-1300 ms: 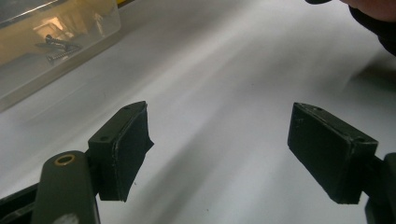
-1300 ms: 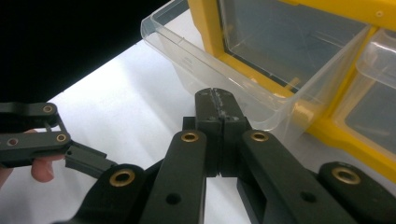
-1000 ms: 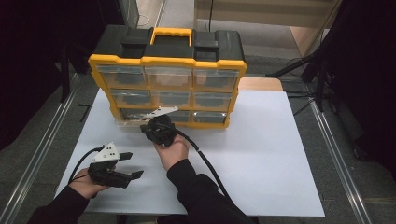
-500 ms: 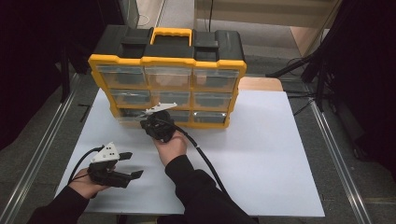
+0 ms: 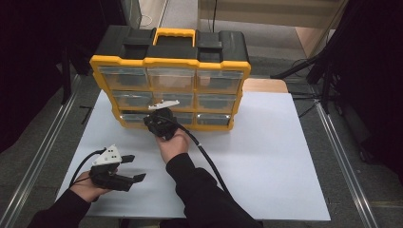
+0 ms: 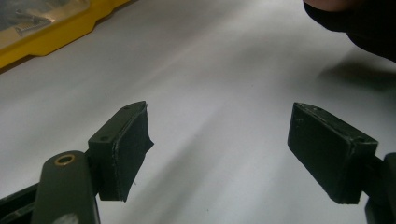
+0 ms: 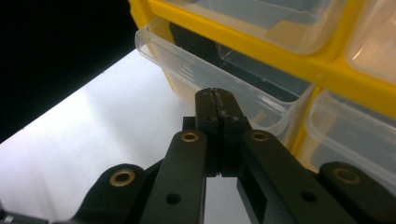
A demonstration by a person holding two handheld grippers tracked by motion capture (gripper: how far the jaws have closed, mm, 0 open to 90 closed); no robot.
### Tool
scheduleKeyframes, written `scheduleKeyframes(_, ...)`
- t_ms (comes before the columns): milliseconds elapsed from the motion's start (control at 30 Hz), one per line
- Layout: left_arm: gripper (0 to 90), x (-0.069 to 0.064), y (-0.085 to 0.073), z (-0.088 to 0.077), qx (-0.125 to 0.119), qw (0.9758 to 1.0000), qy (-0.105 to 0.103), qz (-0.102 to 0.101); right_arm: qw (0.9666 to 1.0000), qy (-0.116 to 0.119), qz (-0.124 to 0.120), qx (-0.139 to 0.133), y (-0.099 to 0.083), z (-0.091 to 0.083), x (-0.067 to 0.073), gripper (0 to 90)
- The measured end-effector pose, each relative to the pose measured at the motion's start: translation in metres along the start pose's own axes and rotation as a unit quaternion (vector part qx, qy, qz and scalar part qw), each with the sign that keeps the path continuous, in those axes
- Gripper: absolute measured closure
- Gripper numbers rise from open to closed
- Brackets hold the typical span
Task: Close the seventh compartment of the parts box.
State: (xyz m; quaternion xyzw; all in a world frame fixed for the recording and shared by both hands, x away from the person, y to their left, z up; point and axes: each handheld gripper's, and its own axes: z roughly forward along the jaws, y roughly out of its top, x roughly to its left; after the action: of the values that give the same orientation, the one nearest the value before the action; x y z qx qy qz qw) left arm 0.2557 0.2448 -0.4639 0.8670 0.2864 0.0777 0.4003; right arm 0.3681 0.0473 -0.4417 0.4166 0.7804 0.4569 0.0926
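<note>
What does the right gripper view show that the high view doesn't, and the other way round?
Right gripper view alone: the right gripper has its jaws pressed together, their tips at the clear front of a drawer pulled a little way out of the yellow frame.

High view alone: the whole organizer with its black top and yellow handle, plus the left gripper, jaws apart, low over the white table.

Both: the yellow organizer, its clear drawers, the white table and the right gripper.
</note>
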Motion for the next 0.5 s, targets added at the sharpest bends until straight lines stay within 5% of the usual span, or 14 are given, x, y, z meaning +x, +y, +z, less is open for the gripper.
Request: scheduleKeyframes(500, 20.7, 0.0000, -0.0002, 0.0005, 0.001, 1.0000, 0.000, -0.001, 0.9999, -0.011, 0.008, -0.004, 0.0056, 0.0039, -0.0038, 90.0)
